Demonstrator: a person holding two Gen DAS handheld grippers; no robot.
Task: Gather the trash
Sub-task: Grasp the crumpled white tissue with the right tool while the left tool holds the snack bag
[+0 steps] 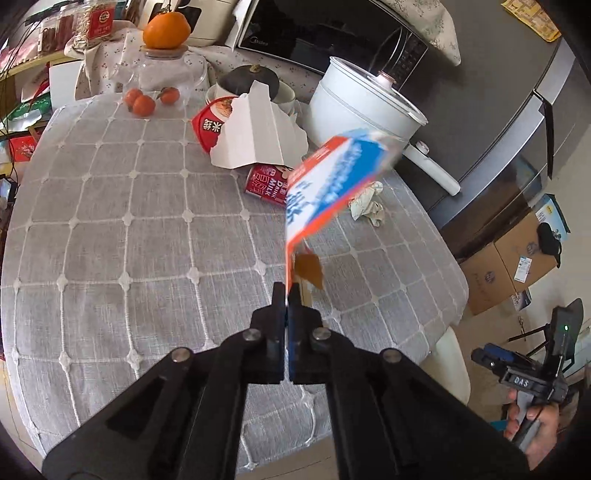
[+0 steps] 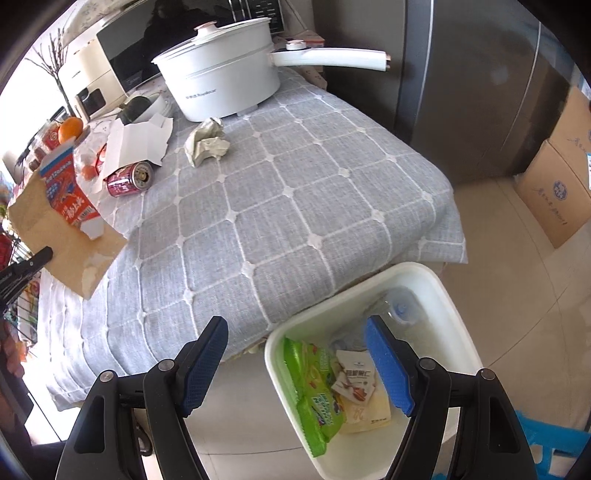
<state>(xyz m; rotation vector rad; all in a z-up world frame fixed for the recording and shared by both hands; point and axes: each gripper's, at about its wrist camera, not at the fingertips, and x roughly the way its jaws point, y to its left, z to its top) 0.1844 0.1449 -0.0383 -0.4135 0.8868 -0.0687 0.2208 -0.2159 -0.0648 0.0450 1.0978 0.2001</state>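
My left gripper [image 1: 286,293] is shut on the corner of a torn, flattened carton [image 1: 325,184], printed red, blue and white with a brown inside. It hangs tilted above the grey checked tablecloth [image 1: 129,240]. The right wrist view shows the same carton [image 2: 66,229] at the far left, off the cloth. On the table lie a red milk can [image 1: 266,184] [image 2: 129,179], a crumpled tissue [image 1: 367,203] [image 2: 207,142] and folded white paper [image 1: 258,129]. My right gripper [image 2: 295,321] stands open and empty over the table's edge and a white bin [image 2: 454,295] that holds wrappers.
A white electric pot [image 2: 221,85] with a long handle stands at the table's back, and a microwave [image 1: 314,33] is behind it. Tangerines [image 1: 147,99] and a red noodle cup [image 1: 212,123] sit at the far side. A grey fridge [image 2: 480,92] and cardboard boxes [image 2: 554,177] flank the bin.
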